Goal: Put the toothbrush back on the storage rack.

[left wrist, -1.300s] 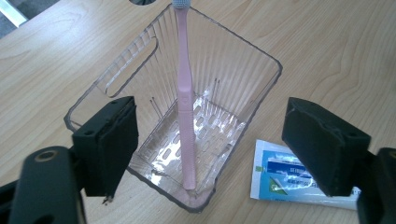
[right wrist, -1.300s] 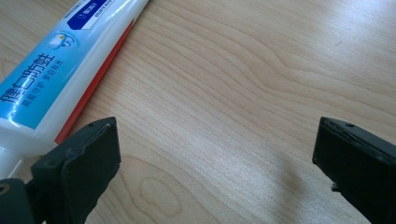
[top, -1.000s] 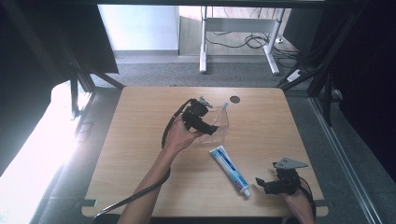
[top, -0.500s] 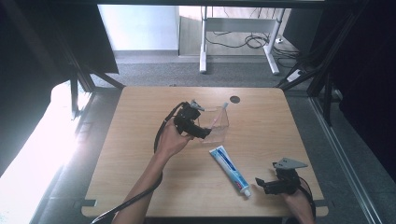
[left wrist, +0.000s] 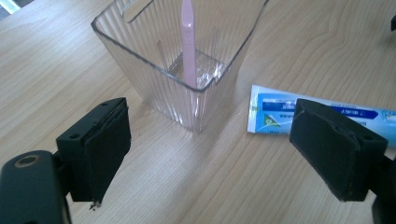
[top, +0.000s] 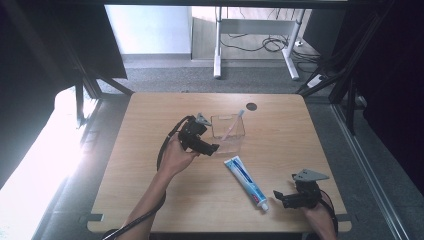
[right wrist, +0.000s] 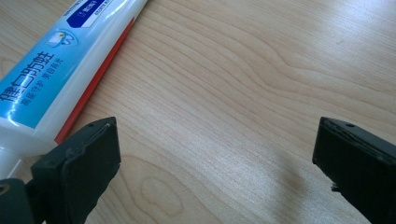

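Since a second ago the left gripper has pulled back from the clear cup toward the person, while the right gripper has stayed parked by the cap end of the toothpaste tube

From the high view, the cup stands upright near the middle of the table, with a pink toothbrush leaning inside it, head toward the far side. The tube lies flat just in front of the cup, slanting toward the right gripper. The left gripper sits at the cup's near left corner, apart from it

Along the left gripper view, the jaws stand wide apart and hold nothing; the ribbed cup is ahead between them, the toothbrush upright inside, and the crimped end of the tube lies just right of the cup, partly behind the right-hand jaw

Along the right gripper view, the jaws are likewise spread and empty over bare wood, and the tube runs off past the left jaw, beside it and not between the two

The step in hand looks like picking up the tube for the cup. To do it well, the right gripper should shift sideways until the tube lies between the jaws, square them across its width, and close on the firm part near the cap, not the soft middle. The left gripper is best kept clear of the cup, so it does not tip it
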Motion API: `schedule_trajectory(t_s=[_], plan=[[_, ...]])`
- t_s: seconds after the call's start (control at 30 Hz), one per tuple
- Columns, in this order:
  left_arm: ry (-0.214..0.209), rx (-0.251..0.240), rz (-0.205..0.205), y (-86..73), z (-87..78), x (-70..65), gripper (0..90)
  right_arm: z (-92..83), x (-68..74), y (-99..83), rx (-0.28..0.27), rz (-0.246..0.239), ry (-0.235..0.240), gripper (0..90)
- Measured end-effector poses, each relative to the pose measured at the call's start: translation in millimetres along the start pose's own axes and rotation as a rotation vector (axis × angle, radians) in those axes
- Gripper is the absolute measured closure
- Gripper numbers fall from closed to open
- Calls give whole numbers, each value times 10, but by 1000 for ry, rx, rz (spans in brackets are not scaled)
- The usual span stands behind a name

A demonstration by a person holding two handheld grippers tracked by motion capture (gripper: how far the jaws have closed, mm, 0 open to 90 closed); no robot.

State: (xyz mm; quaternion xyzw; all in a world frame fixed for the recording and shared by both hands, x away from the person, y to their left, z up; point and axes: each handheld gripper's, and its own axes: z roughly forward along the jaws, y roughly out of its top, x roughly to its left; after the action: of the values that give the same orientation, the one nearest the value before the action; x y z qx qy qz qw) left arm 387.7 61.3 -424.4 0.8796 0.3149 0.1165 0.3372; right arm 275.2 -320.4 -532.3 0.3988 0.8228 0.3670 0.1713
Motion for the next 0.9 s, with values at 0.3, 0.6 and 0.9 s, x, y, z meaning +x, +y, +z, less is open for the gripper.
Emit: schedule_trajectory(t_s=[0.3, 0.6, 0.9], plan=[[4, -6, 10, -171, -49, -37, 130, -2, 4, 1, 2, -2, -2, 13], [-1, -25, 9, -357, -77, -73, 130, -3, 5, 0, 2, -5, -3, 13], [3, -63, 3, -560, -115, -106, 130, 1, 12, 0, 2, -5, -2, 13]])
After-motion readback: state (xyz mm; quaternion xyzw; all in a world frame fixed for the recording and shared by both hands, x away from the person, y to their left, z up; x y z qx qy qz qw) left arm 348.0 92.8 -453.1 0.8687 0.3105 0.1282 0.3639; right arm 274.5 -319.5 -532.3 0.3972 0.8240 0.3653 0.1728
